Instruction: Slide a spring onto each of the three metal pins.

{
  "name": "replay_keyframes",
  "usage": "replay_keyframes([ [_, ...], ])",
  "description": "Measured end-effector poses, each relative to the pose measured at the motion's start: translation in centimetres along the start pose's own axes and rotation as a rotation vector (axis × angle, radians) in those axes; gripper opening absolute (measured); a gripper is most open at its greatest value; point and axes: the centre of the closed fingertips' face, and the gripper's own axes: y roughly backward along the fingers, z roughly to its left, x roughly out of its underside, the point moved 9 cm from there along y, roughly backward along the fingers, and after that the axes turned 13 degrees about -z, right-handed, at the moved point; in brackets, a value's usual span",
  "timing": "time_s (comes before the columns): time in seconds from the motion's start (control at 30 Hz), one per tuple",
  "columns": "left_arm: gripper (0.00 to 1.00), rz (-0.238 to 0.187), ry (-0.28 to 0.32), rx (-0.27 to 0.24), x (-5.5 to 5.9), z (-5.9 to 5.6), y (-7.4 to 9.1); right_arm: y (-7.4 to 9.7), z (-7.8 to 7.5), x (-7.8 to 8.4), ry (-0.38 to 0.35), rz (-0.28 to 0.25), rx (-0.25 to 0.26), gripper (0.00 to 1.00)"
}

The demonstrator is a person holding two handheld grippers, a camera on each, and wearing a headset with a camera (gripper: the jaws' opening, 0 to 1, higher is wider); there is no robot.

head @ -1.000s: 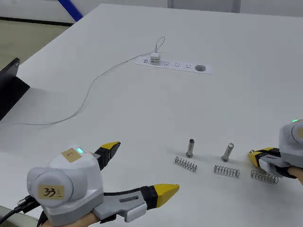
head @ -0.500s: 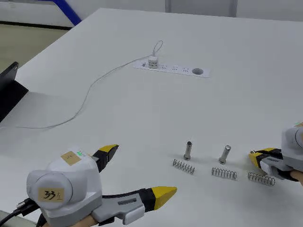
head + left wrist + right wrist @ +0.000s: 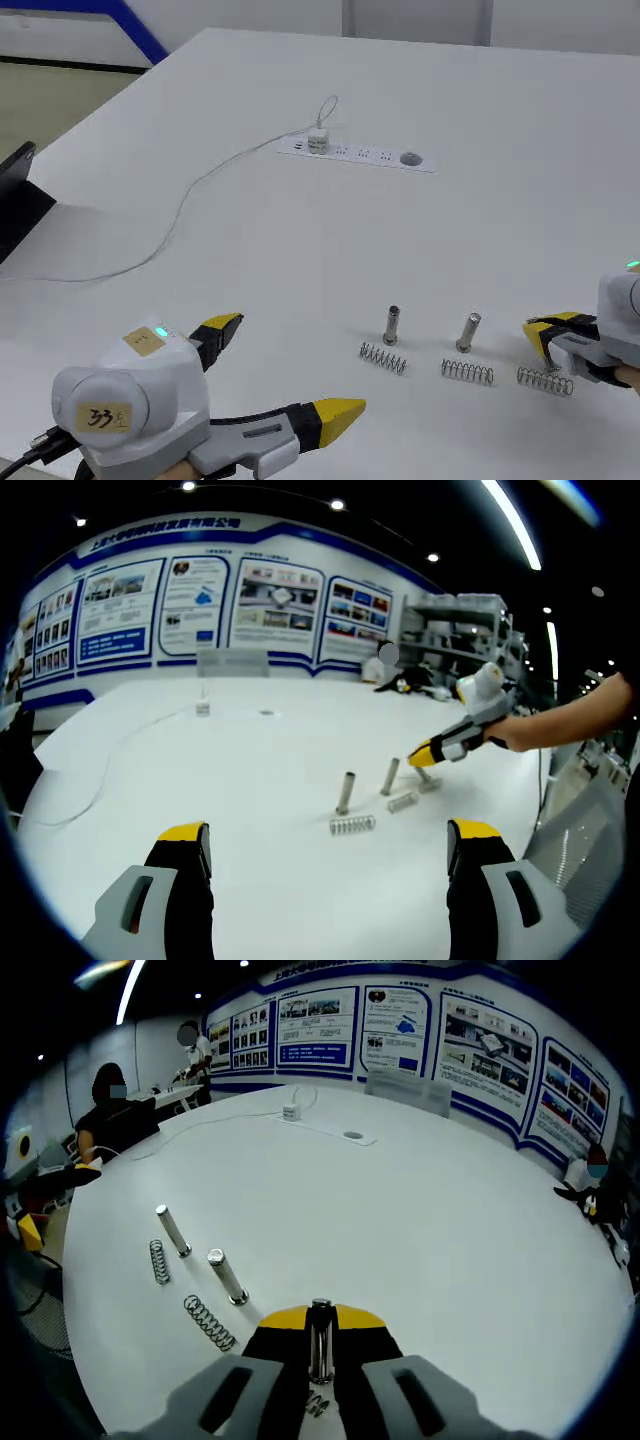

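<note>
Two metal pins (image 3: 391, 324) (image 3: 467, 331) stand upright on the white table (image 3: 300, 240). Three springs (image 3: 383, 357) (image 3: 467, 372) (image 3: 545, 381) lie flat in a row just in front of them. At the right edge my right gripper (image 3: 547, 338) is shut on the third pin (image 3: 320, 1345), holding it low beside the rightmost spring. The right gripper view has the two standing pins (image 3: 173, 1230) (image 3: 227, 1275) with springs (image 3: 157, 1260) (image 3: 208, 1322) at its left. My left gripper (image 3: 285, 370) hovers open at the lower left with nothing between its jaws; its view faces the nearest pin (image 3: 346, 792) and spring (image 3: 350, 825).
A white power strip (image 3: 355, 155) with a plug and a long cable (image 3: 180, 215) lies at the far middle of the table. A dark screen (image 3: 15, 200) leans at the left edge. People sit at a far table (image 3: 110, 1110).
The head camera has tilted, so the whole scene sits slightly lower and further left. Both grippers hold nearly the same places; the right stays shut on the pin.
</note>
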Motion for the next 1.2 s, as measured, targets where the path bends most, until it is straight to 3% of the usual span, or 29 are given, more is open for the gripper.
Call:
replay_keyframes([
  [0.43, 1.00, -0.012, -0.013, -0.009, -0.2, 0.1, 0.0, 0.7, -0.5, -0.2, -0.003, -0.024, 0.001, 0.07],
  [0.97, 1.00, -0.004, -0.019, 0.005, -0.1, -0.2, 0.0, 1.4, -0.1, -0.4, -0.002, -0.046, -0.006, 0.07],
  [1.2, 1.00, -0.004, -0.020, 0.003, -0.1, -0.1, 0.0, 2.3, 0.4, 0.3, -0.014, -0.089, -0.002, 0.08],
])
